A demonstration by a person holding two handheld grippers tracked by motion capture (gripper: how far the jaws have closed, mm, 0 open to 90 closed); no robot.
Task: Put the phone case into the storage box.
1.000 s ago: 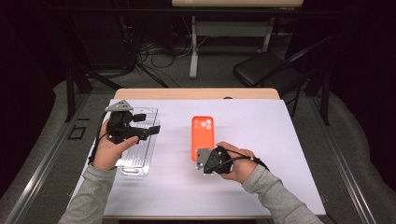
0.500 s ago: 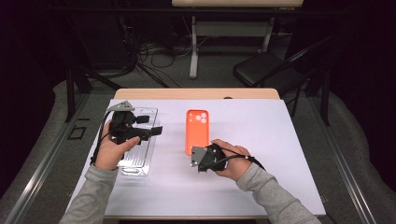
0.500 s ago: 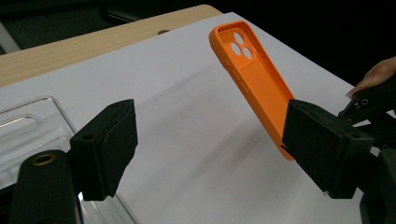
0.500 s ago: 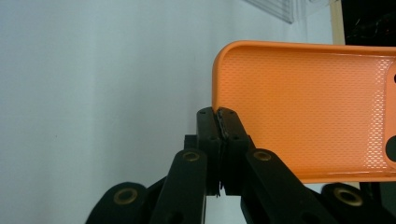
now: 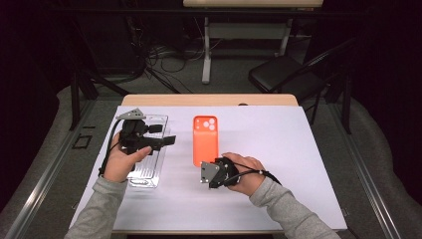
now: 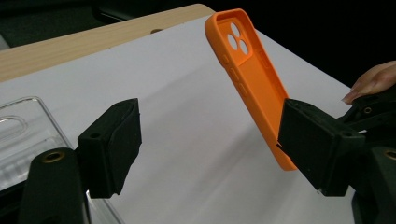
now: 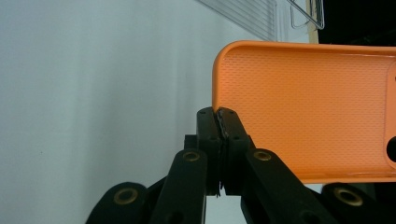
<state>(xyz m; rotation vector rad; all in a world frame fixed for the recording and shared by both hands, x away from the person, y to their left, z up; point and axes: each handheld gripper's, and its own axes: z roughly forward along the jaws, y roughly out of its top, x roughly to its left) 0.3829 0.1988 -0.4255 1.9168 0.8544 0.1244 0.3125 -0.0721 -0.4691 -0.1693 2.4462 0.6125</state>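
High view: orange phone case (image 5: 205, 140) sits mid-table on the white sheet (image 5: 298, 149), long axis running toward the far edge, camera cutout at the far end. Right gripper (image 5: 211, 172) is at the case's near end, jaws pinched tight on its near rim. Right gripper view confirms: both black jaws pressed together on the thin edge of the case (image 7: 303, 107) close to one corner, textured inner face showing.

Left gripper view: case (image 6: 247, 74) looks tilted, far end raised off the sheet, open side facing this camera. Can't tell from the high view how far it's lifted.

Left gripper (image 5: 149, 139) is held above the clear phone case (image 5: 147, 164), which lies flat near the left edge of the sheet. Jaws wide apart, nothing between them, pointing across toward the orange case. Clear case (image 6: 23, 135) sits at the lower left in the left gripper view.

Wooden tabletop (image 5: 209, 99) is bare along the far edge.
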